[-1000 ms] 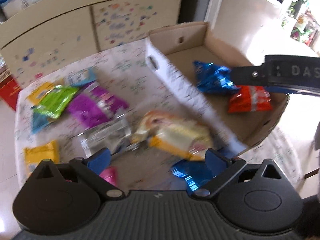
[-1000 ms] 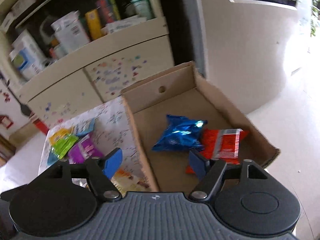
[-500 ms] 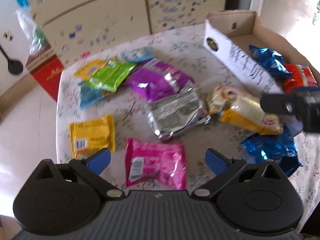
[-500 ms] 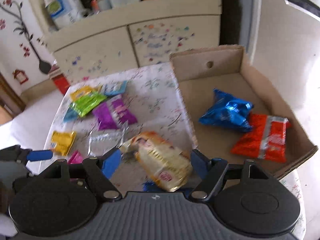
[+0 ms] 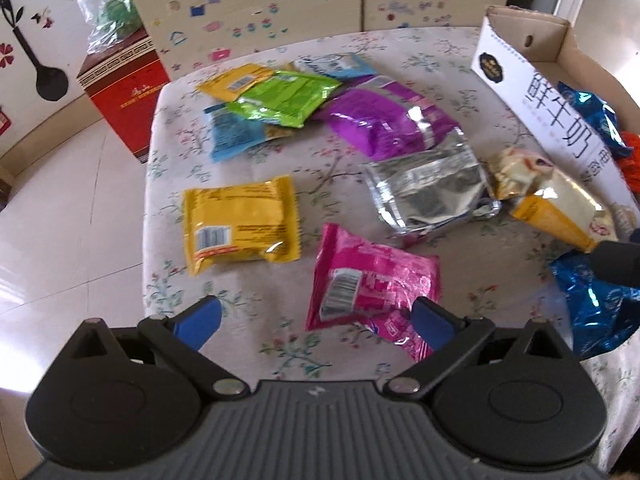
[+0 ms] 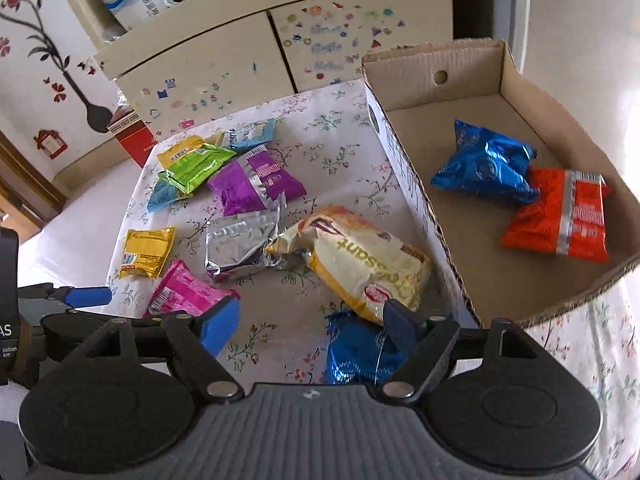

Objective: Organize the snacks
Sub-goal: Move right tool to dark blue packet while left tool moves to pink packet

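I read "croissant" on the cream pack (image 6: 360, 264) | box (image 5: 560, 136) print Chinese, possibly milk | left gripper (image 5: 316, 316) wide, empty | right gripper (image 6: 308, 320) opening, empty

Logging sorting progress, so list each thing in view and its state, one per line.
Cardboard box: open-topped, on the table, holding two packets.
Blue packet in box: inside, crumpled.
Red packet: inside, beside the blue one.
Croissant packet: on the table, against the box's outer wall.
Pink packet: flat on the table, unsorted.
Left gripper: open, empty.
Right gripper: jaws opening, nothing gripped.
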